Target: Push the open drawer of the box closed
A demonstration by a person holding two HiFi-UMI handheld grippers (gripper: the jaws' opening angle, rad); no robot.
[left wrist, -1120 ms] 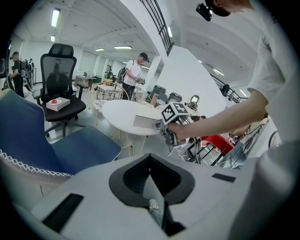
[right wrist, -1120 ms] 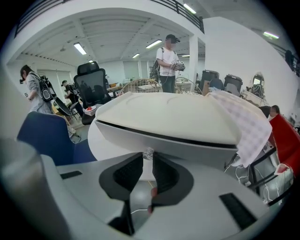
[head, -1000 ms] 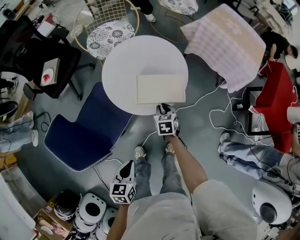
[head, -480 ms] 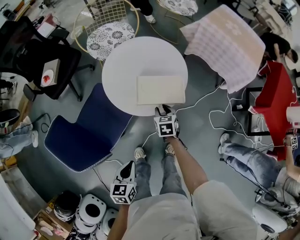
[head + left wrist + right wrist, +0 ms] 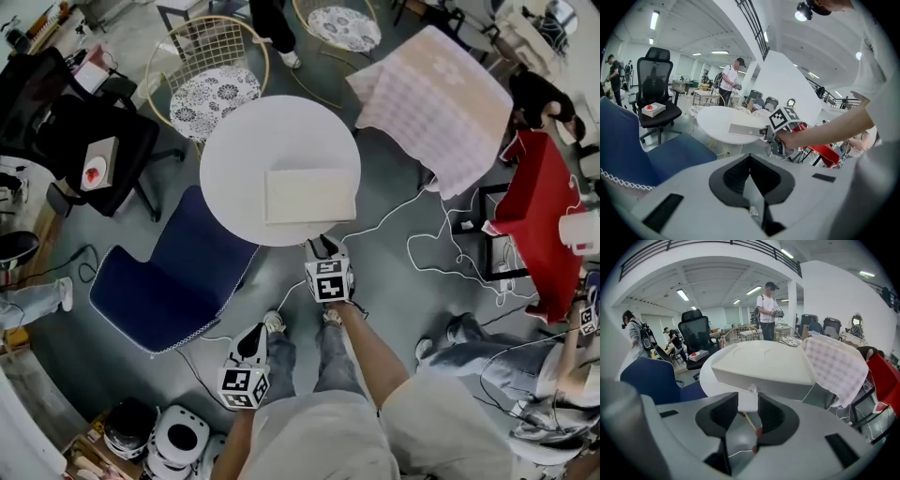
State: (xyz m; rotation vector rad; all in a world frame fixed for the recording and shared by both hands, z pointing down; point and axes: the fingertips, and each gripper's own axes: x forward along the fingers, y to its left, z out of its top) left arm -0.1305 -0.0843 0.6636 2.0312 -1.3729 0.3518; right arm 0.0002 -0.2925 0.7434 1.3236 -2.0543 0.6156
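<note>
A flat cream box (image 5: 310, 195) lies on the round white table (image 5: 253, 141). In the right gripper view the box (image 5: 764, 364) fills the middle; its drawer front with a small clear knob (image 5: 752, 389) looks flush with the body. My right gripper (image 5: 322, 246) hovers just off the table's near edge, a short gap from the box. Its jaws (image 5: 747, 404) are opening, with nothing between them, and the knob sits just beyond the tips. My left gripper (image 5: 251, 334) hangs low by my left leg, away from the table, jaws together and empty.
A blue chair (image 5: 159, 272) stands left of the table, a wire chair (image 5: 206, 75) behind it, a black office chair (image 5: 84, 131) far left. A checked cloth (image 5: 441, 94) covers a table at right. Cables (image 5: 441, 234) trail on the floor. White helmets (image 5: 178, 436) sit bottom left.
My right gripper has drawn back a little from the box's front edge and its jaws have parted. The head view has shifted slightly. The left gripper has stayed low.
</note>
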